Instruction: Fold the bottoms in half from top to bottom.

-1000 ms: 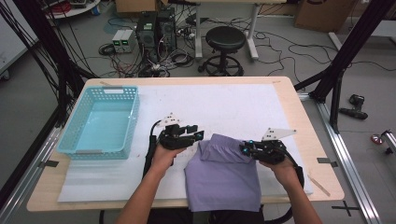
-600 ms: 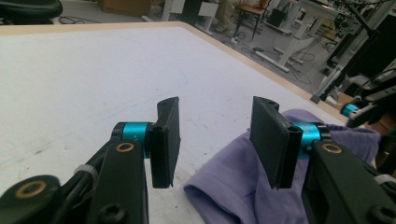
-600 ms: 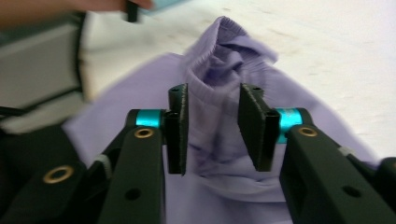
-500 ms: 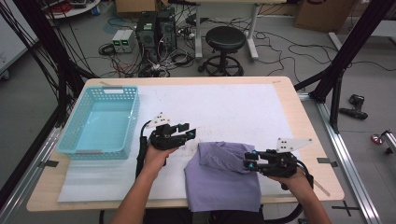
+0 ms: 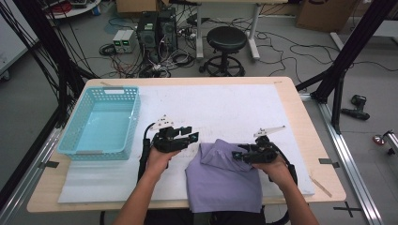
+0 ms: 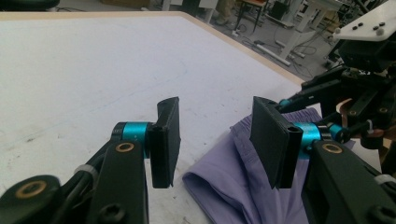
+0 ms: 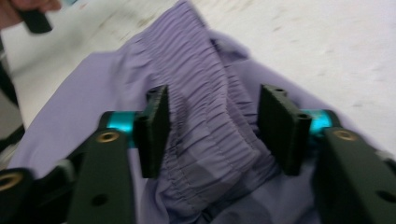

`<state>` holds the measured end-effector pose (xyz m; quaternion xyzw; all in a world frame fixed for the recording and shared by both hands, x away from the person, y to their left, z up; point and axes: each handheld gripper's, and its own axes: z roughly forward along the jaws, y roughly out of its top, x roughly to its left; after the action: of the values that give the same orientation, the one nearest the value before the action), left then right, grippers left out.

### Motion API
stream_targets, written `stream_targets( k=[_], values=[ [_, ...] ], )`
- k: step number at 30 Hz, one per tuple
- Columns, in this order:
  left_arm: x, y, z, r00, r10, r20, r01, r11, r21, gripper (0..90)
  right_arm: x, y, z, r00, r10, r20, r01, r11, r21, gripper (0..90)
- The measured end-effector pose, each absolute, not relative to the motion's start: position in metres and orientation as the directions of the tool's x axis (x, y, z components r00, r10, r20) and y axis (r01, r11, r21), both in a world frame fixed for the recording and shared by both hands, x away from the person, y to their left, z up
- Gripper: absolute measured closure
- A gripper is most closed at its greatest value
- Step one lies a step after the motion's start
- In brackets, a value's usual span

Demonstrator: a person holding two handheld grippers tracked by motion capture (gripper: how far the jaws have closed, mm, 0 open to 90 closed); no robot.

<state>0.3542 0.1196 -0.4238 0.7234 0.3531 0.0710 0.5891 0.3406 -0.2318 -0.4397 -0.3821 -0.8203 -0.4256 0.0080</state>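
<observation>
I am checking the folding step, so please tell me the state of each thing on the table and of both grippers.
Purple garment: partly folded, bunched at its elastic waistband, hanging over the table's near edge.
Right gripper: open, jaws just opened, waistband between them, pads not pressing.
Left gripper: open, nothing between its jaws, beside the garment.
Blue basket: upright, empty.

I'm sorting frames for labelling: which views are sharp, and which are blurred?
High view: evenly lit, a bit soft, no glare. Left gripper view: sharp on the jaws and the white table cover. Right gripper view: blurred, smearing the purple garment and the tabletop behind it.
</observation>
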Motion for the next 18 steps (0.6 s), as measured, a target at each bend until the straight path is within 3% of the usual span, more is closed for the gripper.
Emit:
stream_targets(
  k=[2,6,13,18],
  values=[
    [0.354,0.12,-0.424,0.74,0.596,-0.312,0.426,-0.056,0.903,52.6,0.337,-0.23,-0.44,-0.732,0.582,0.356,0.624,0.362,0.692,51.1],
    [0.354,0.121,-0.423,0.739,0.595,-0.315,0.424,-0.049,0.904,52.7,0.326,-0.233,-0.433,-0.786,0.497,0.368,0.574,0.365,0.733,51.2],
    [0.352,0.122,-0.422,0.738,0.597,-0.313,0.421,-0.047,0.906,52.8,0.293,-0.24,-0.409,-0.881,0.269,0.388,0.461,0.313,0.83,52.9],
    [0.351,0.117,-0.423,0.745,0.592,-0.307,0.421,-0.061,0.905,52.8,0.298,-0.25,-0.403,-0.837,0.439,0.327,0.458,0.235,0.857,53.0]
  ],
)
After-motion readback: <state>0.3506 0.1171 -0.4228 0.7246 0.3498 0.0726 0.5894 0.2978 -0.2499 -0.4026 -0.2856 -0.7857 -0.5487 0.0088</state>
